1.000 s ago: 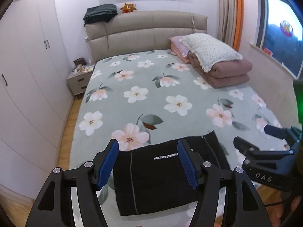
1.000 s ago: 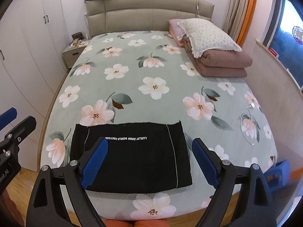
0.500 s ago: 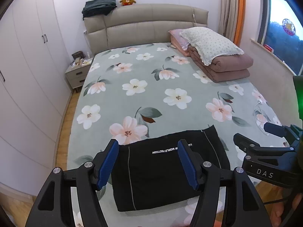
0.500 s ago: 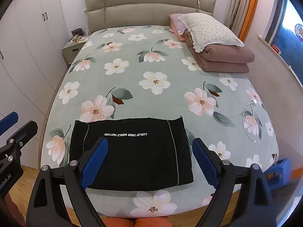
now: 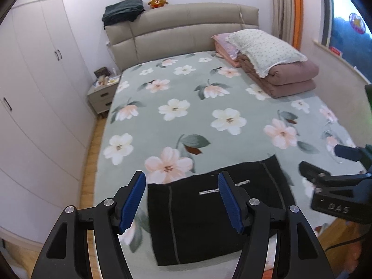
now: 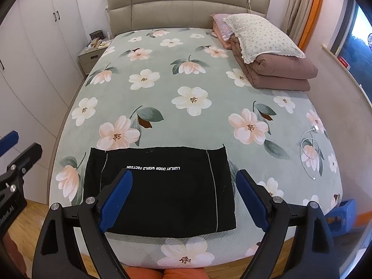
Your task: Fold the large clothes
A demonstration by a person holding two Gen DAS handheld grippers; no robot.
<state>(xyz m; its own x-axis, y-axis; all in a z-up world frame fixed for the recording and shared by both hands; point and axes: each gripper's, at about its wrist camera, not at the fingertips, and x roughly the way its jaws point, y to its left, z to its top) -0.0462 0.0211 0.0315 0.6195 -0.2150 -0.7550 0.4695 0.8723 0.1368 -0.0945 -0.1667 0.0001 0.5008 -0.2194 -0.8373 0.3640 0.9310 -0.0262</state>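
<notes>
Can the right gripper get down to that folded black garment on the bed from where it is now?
Probably yes: the right gripper hangs open above the black garment, with nothing between them.

The black folded cloth on the bed has white letters across it. From this side they are upside down. They say "LUXLRY DOOR WORLD FACTION". In the left wrist view those letters are too blurry to read. The black tool at the right edge there has "DAS" on it.

Black garment on green floral bedspread.
</notes>
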